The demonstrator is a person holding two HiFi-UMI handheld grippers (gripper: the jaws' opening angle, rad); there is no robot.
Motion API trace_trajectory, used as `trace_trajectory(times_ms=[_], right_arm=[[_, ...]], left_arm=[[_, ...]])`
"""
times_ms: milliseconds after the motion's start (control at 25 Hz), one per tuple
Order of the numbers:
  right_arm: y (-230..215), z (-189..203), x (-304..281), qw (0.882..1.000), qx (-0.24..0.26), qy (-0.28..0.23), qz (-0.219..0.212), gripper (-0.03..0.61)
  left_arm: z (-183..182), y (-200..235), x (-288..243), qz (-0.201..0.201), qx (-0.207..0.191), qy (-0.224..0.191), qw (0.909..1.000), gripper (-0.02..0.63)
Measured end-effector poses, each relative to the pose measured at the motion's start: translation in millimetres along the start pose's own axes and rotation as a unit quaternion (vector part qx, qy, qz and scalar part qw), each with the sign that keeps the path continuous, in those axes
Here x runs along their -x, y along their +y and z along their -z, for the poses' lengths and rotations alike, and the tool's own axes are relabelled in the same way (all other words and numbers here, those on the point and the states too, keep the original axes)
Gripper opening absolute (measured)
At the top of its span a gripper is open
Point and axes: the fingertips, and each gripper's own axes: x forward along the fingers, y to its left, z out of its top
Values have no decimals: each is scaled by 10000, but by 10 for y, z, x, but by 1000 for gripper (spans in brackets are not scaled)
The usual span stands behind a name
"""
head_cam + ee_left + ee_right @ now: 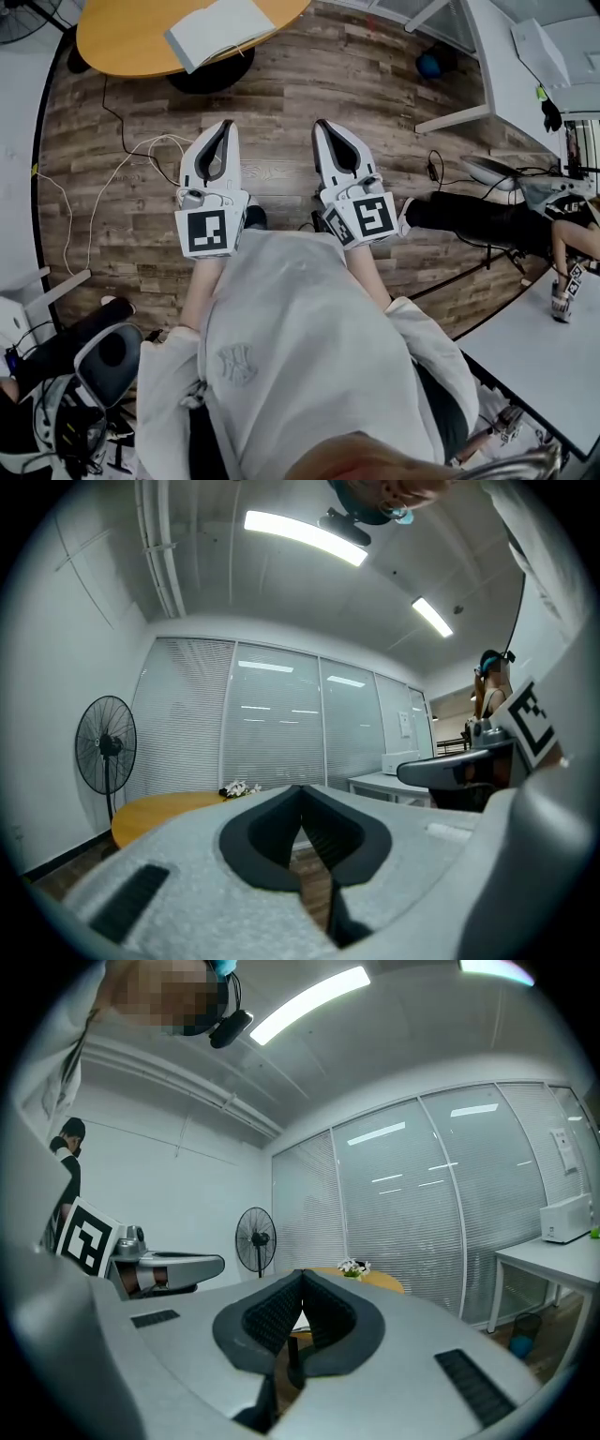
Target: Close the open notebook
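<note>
Your left gripper (225, 126) has its jaws fully together, tips meeting (300, 787), pads on each other only. Your right gripper (322, 125) is the same: tips touching (302, 1272), gripping only itself. You hold both level, side by side and near each other, above the floor (375, 94), pointing towards the round table (122, 37).

The notebook (220, 30) lies open on that table, by the edge nearest you on its right-hand part, well apart from both grippers and touched by neither.

The table top is yellow wood. Small white flowers (239, 787) sit at its far edge. The floor is dark wood plank, and a bare stretch of it lies between your grippers and the table.

- Standing fan (105, 747) left of the table, by the white wall.
- Glass partition with blinds (281, 724) behind the table, strip lights (305, 536) overhead.
- White cables (112, 187) trail over the floor left of your left gripper.
- White desk (525, 66) to your right, with a blue object (429, 64) under it.
- Another person's leg (469, 220) stretches out just right of your right gripper.
</note>
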Motion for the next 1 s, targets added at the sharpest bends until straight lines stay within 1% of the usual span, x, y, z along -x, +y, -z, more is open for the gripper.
trace_trajectory(times_ms=[120,280,600,800,1000], right_arm=[[-36,6,-142,10000,-56,0,76,-6],[-64,64,-285,9999,-94,78,83,-8],[-142,143,-624,9998,-162,109,-98,-6],[-369,148,-960,9994,-189,80,-291,-6],[-665,68,-1406,9978,-133,23,-655,-6]], left_arm=[[5,152,-122,56,-75,-7,10000,15],[58,273,-207,48,-32,11,10000,15],[208,468,-407,-138,78,147,9998,15],[193,574,-743,-313,34,121,9994,15],[150,719,-1199,-624,33,45,9980,15]])
